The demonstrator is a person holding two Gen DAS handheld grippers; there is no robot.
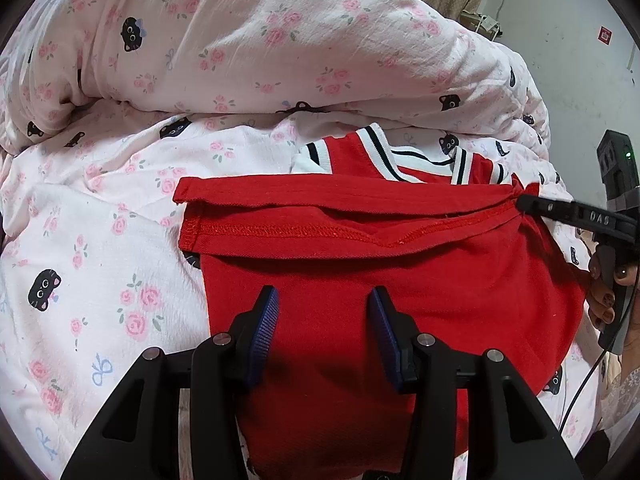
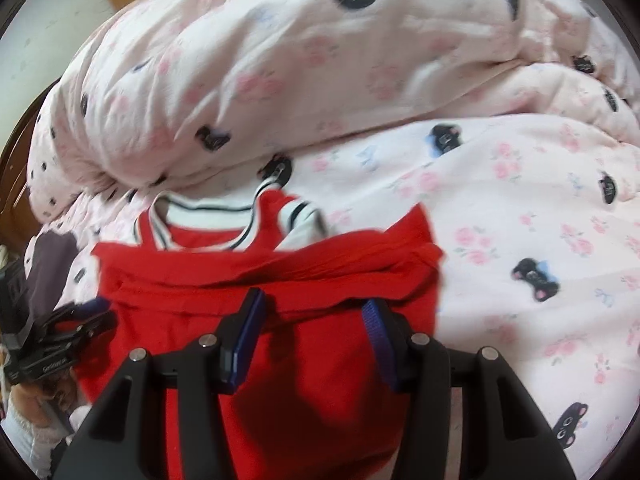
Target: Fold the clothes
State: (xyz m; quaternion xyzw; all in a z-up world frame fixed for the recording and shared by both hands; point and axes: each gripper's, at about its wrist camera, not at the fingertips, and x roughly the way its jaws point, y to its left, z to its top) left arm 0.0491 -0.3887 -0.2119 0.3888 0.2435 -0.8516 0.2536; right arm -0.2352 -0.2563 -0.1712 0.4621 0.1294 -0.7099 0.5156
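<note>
- Left tool point(image 1: 324, 296) hangs nearest, over the near part of the red shirt point(image 1: 440, 280); its blue-padded fingers are spread wide and hold nothing.
- Right tool point(image 2: 312, 304) in its own view also has its fingers apart, with red cloth lying under and between them. That view is blurred, so whether a pad touches the cloth cannot be told there. Seen from the left wrist, one black finger of it meets the bunched right corner of the folded-over layer.
- The shirt lies on the bed, on a pink quilt point(image 1: 100, 240) printed with roses and black cats, near the person. A heaped part of the same bedding point(image 1: 260, 40) rises at the far side.
- Done, as I judge it: the body looks narrowed into a rough rectangle, and the stitched hem point(image 1: 300, 232) is turned up toward the far side, ending just short of the striped collar point(image 1: 400, 156).
- Left to do, as I judge it: the turned-up layer is uneven, sagging in the middle with its left corner sticking out past the body, so it wants squaring. A striped cuff point(image 1: 312, 160) pokes out near the collar. One more fold may follow.
</note>
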